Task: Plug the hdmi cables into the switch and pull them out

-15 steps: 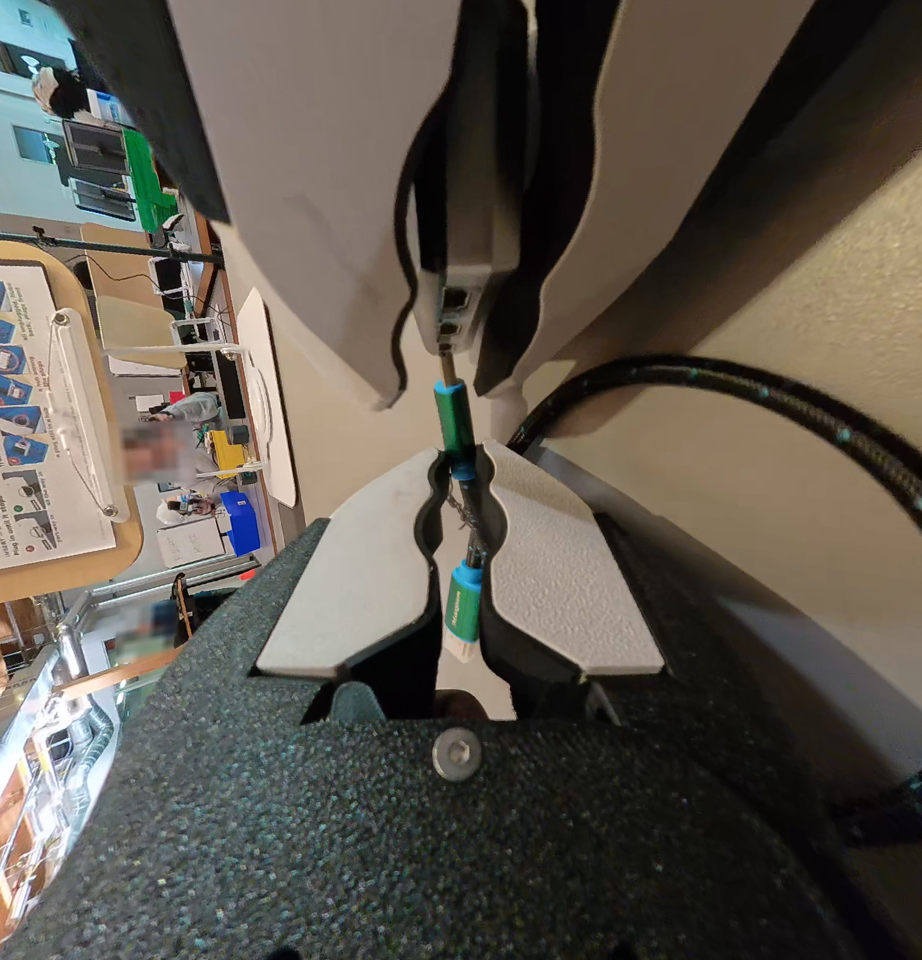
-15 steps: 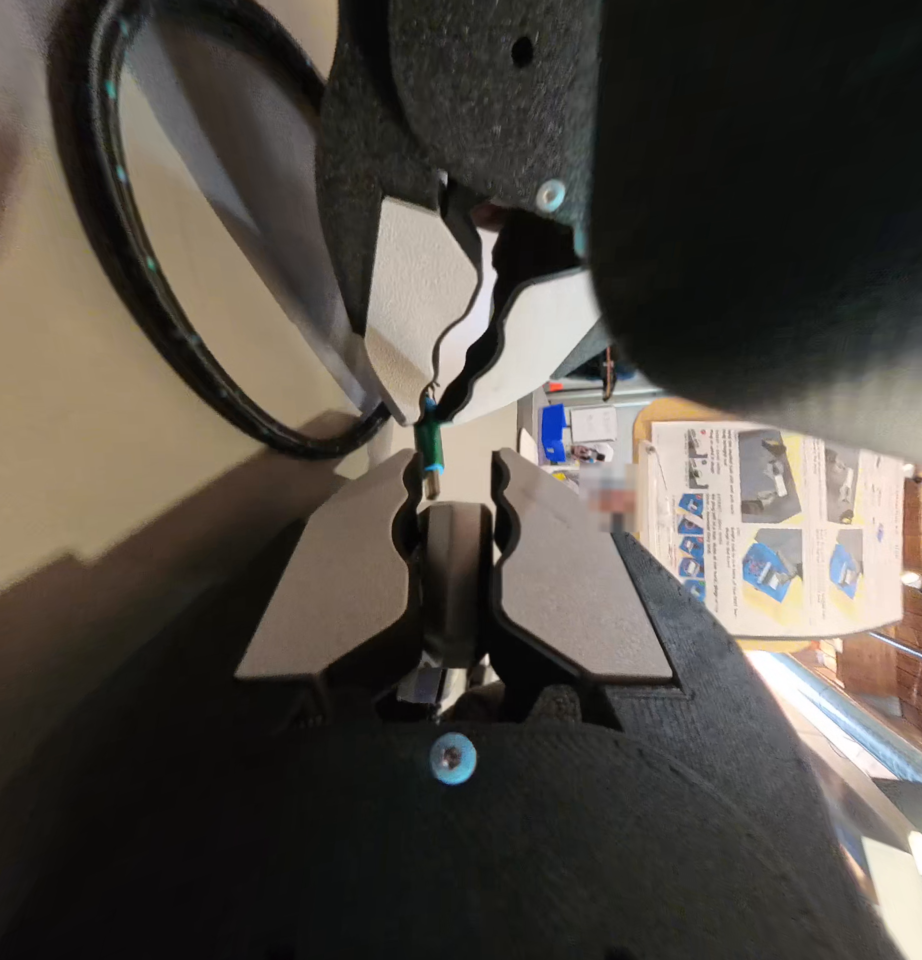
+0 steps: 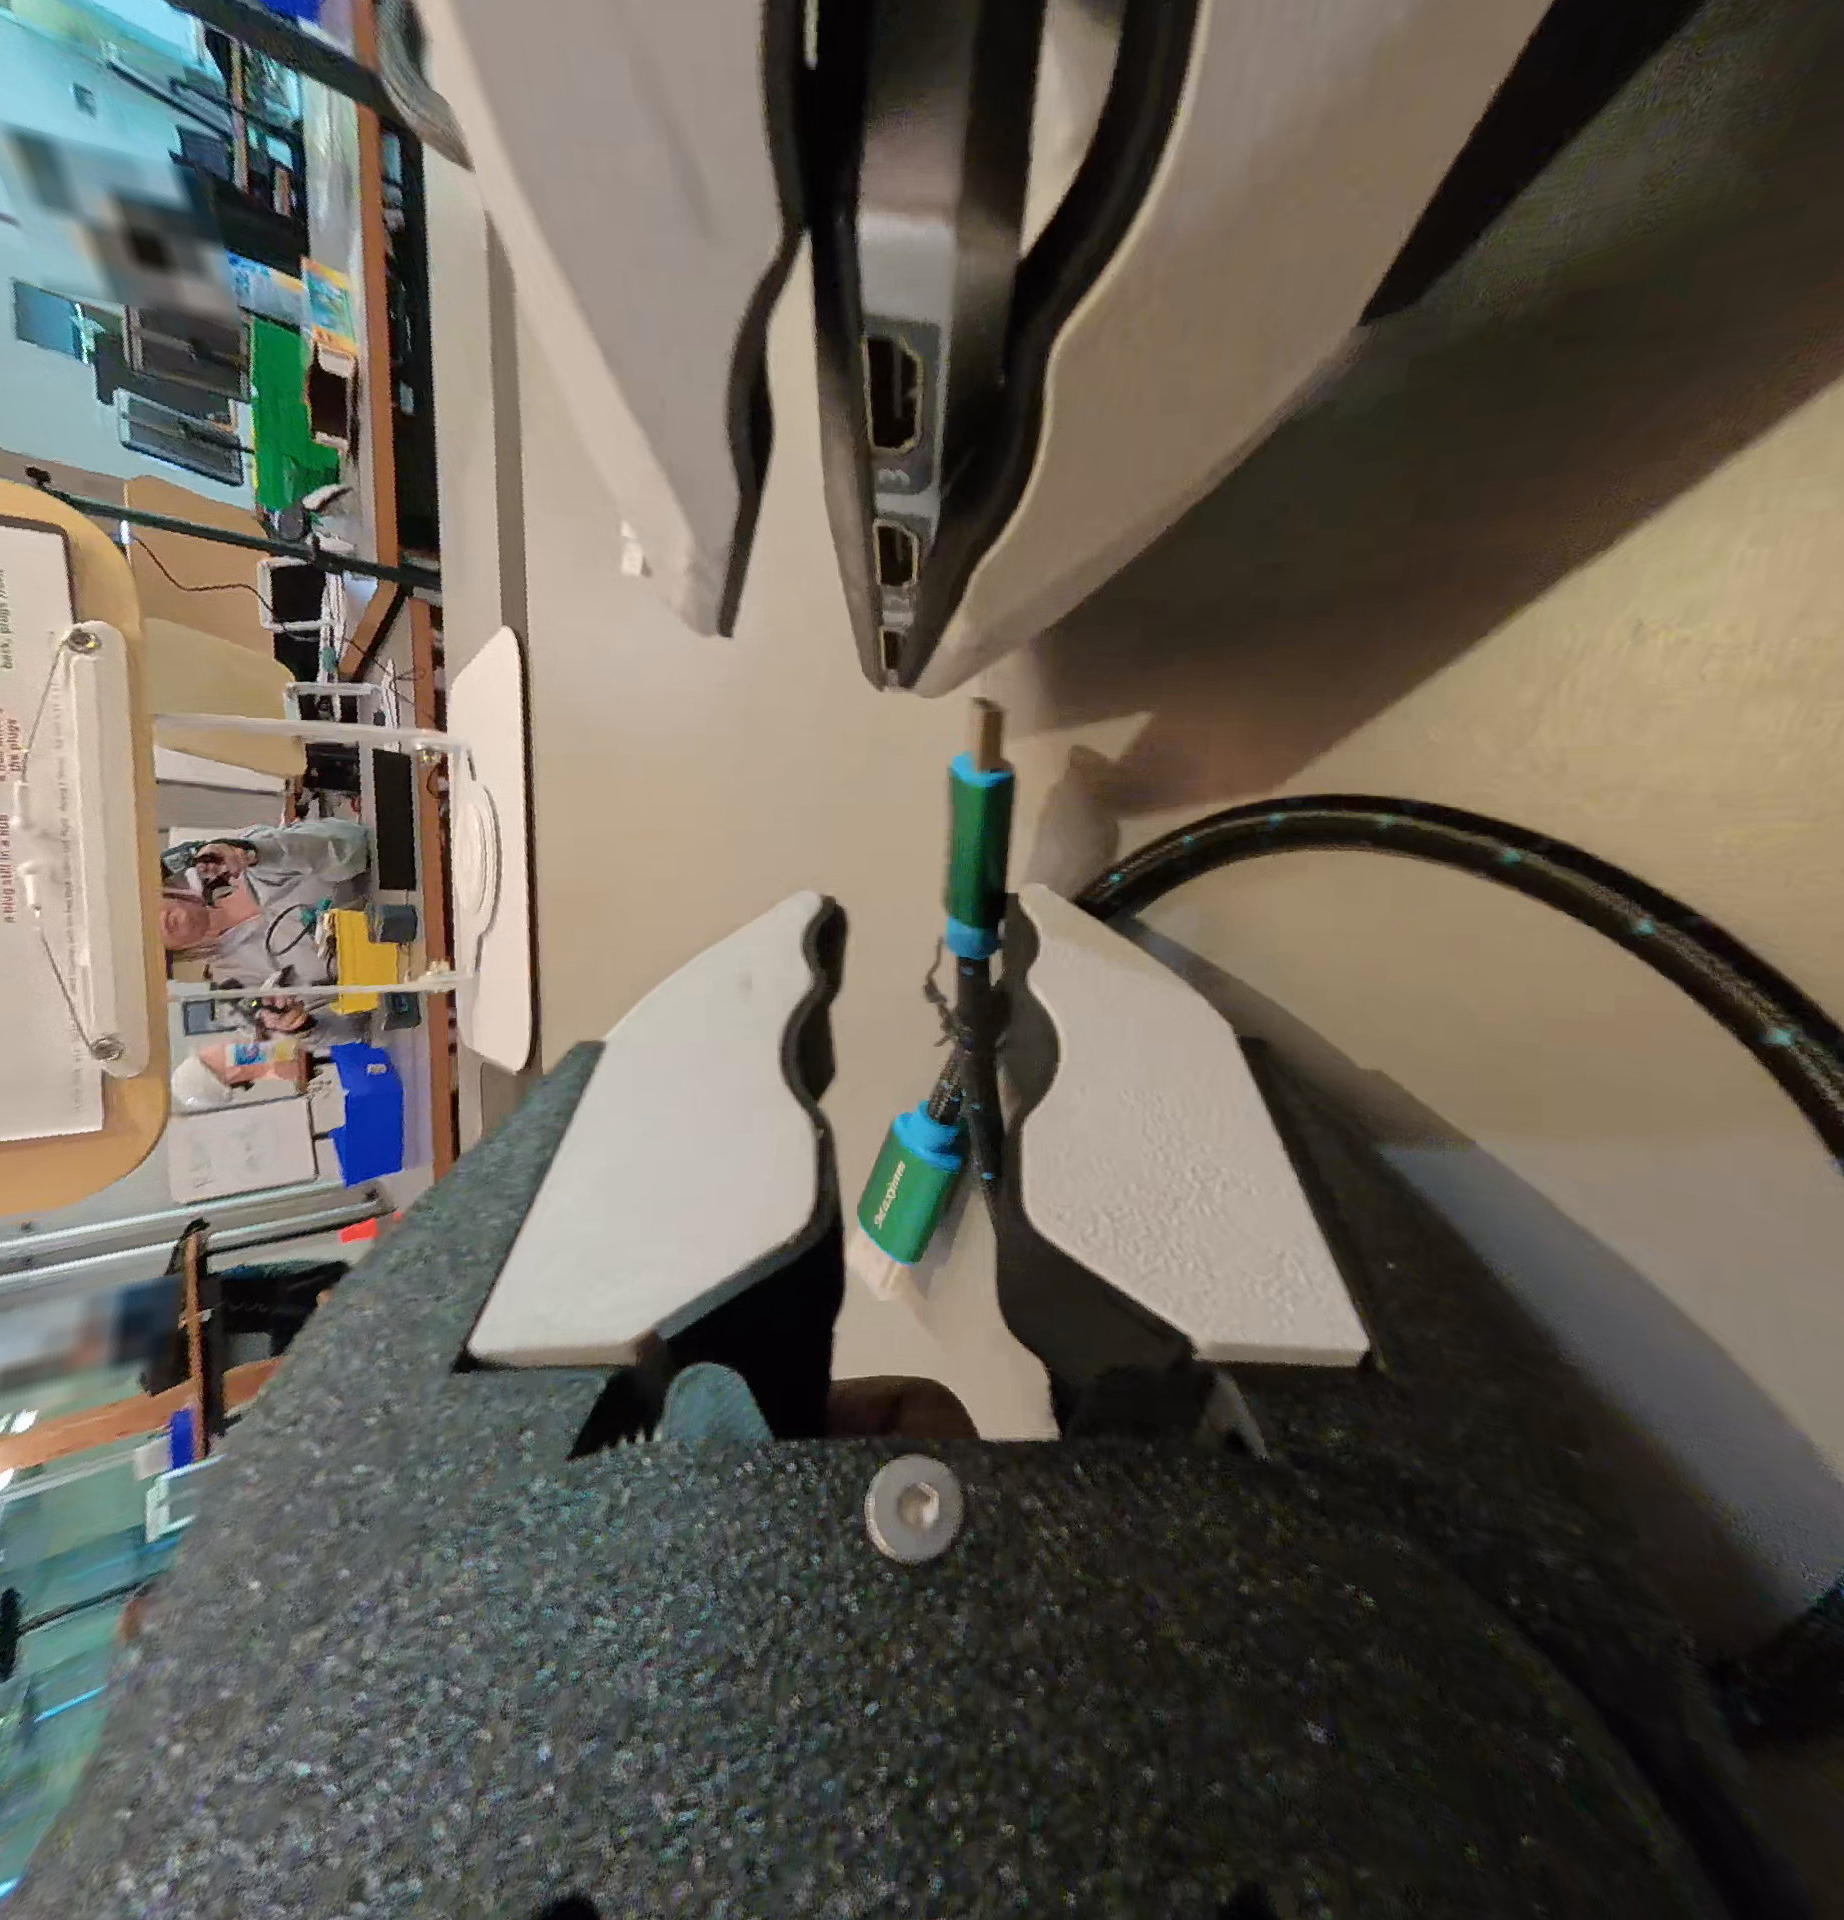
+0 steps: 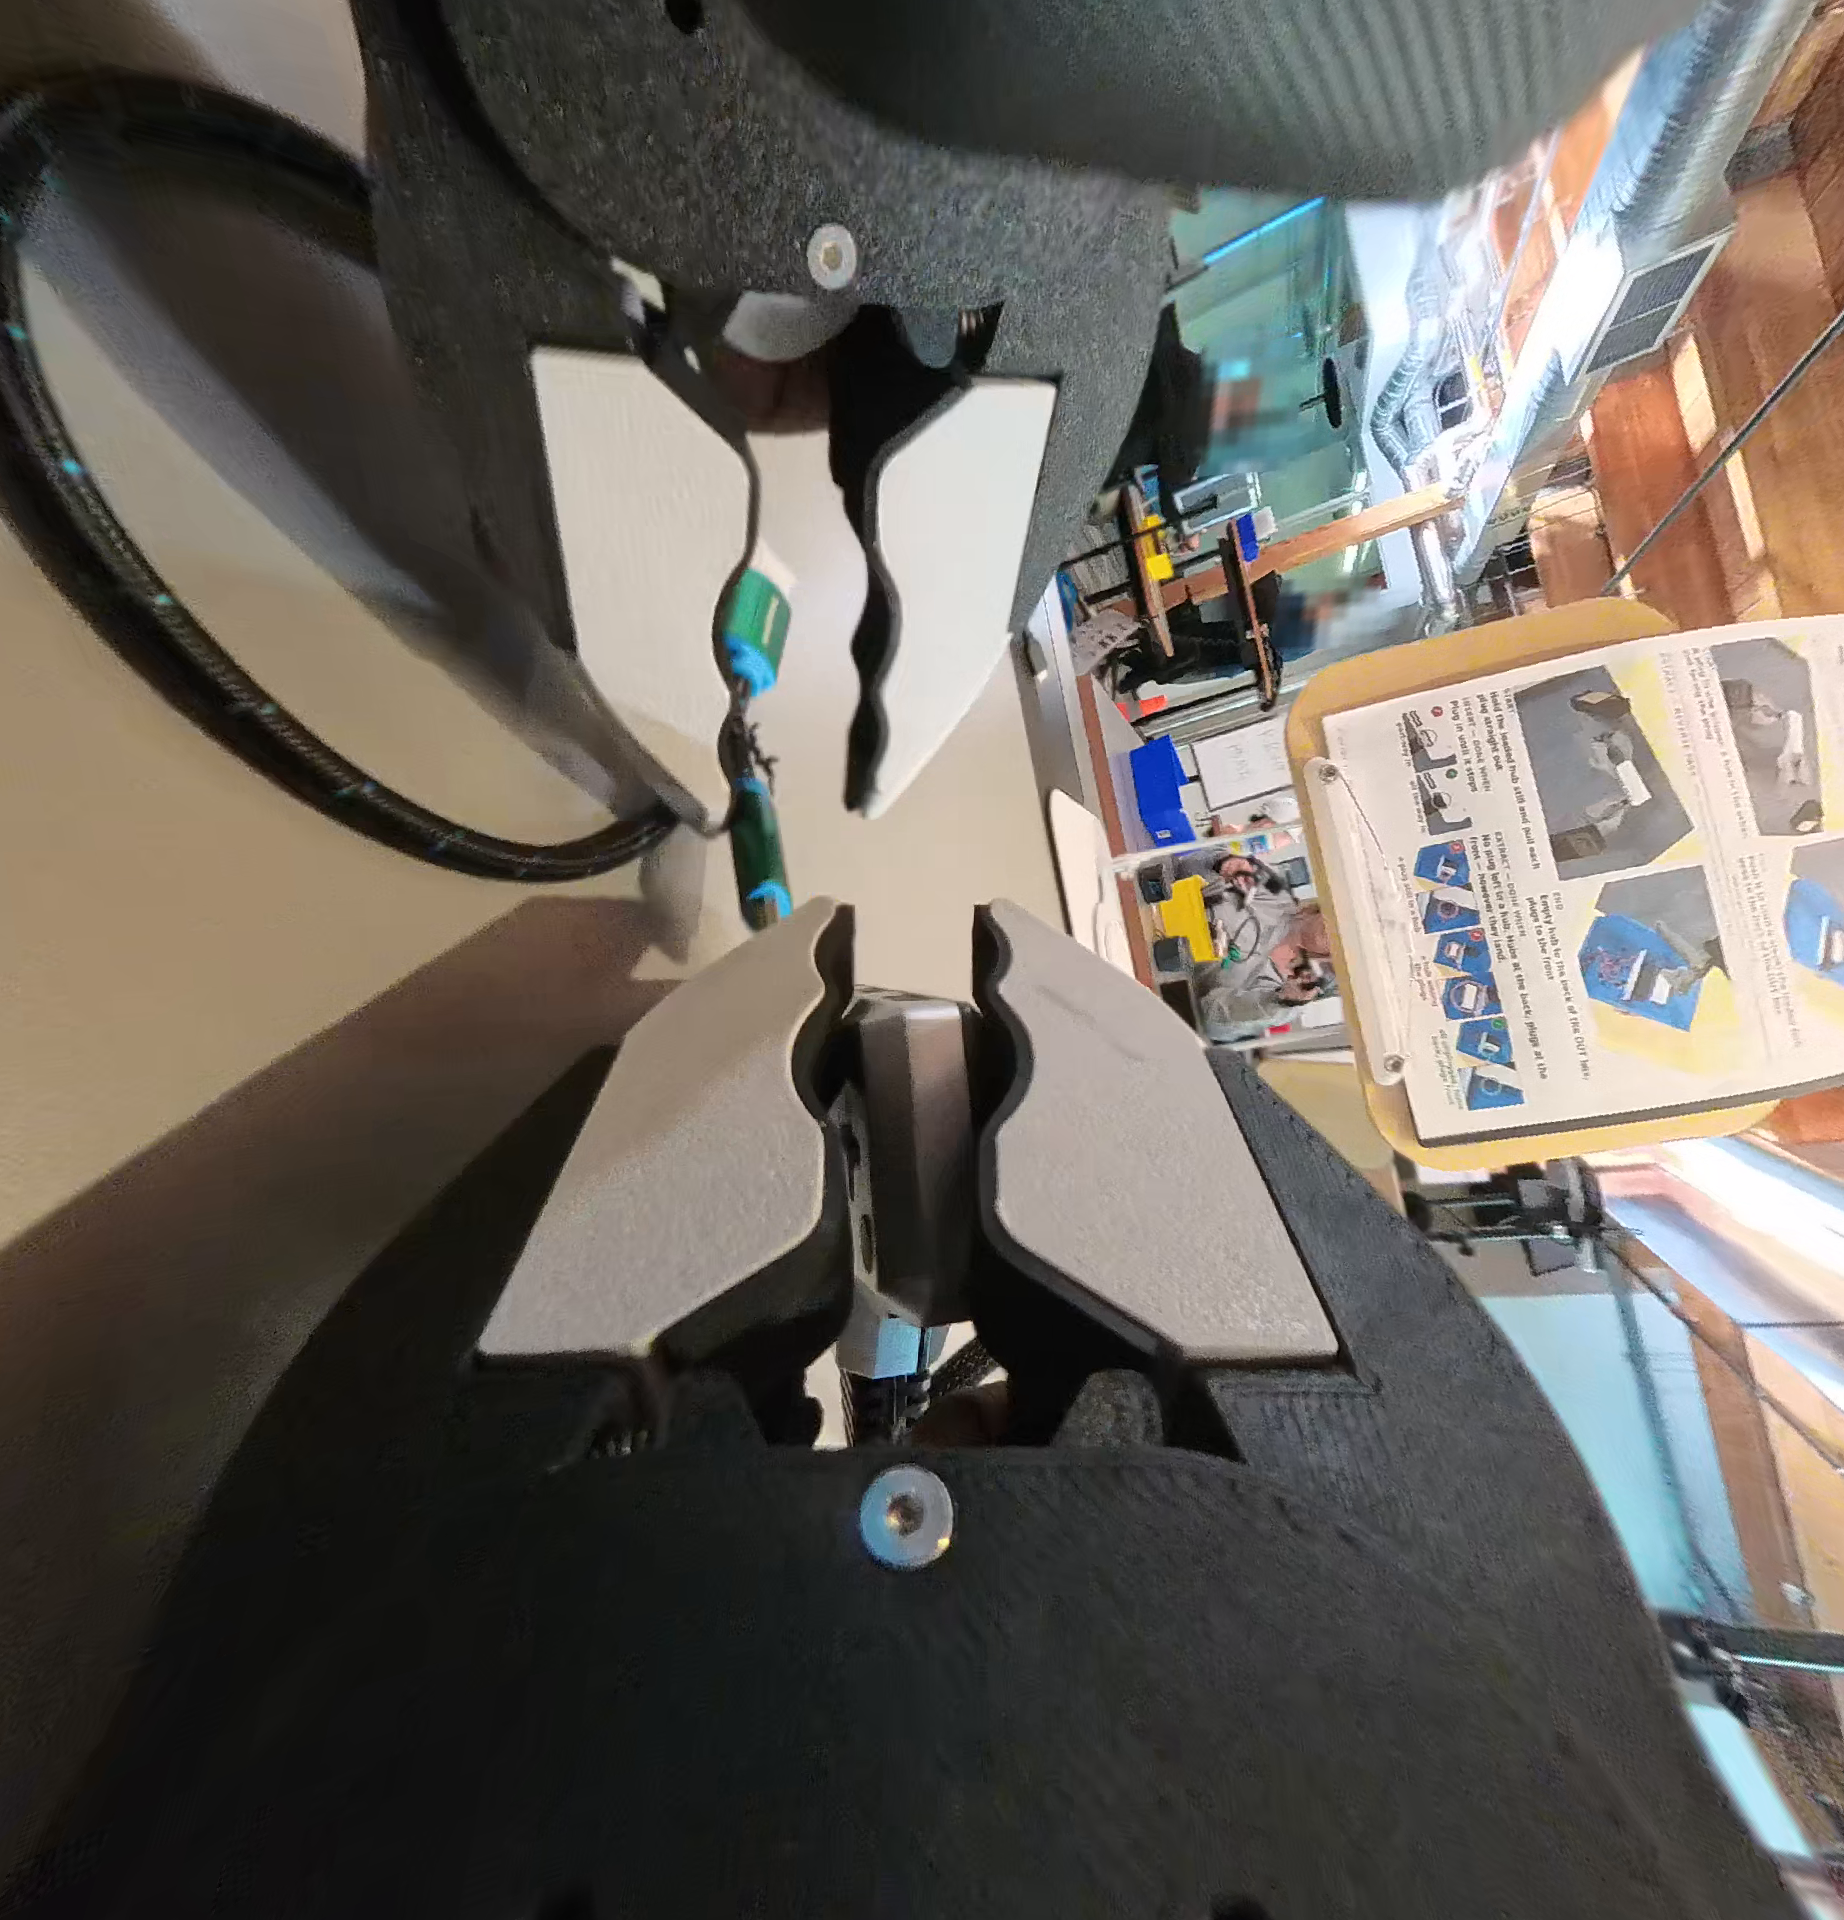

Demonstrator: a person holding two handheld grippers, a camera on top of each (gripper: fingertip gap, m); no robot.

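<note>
The left gripper (image 3: 923, 914) stands wide, the green metal plug on its black braided cable (image 3: 978, 842) leaning against one finger, its long axis pointing to twelve o'clock. The grey multi-port hub (image 3: 897, 416) lies just beyond, clamped in the right gripper (image 4: 913, 920).

Glossy green metal plug (image 3: 978, 842) on black braided cloth cable (image 3: 1520, 883); smooth matt grey metal hub (image 4: 913, 1143); tongs' grainy black plastic body (image 3: 897, 1714); matt beige worktop (image 3: 1572, 623)
</note>
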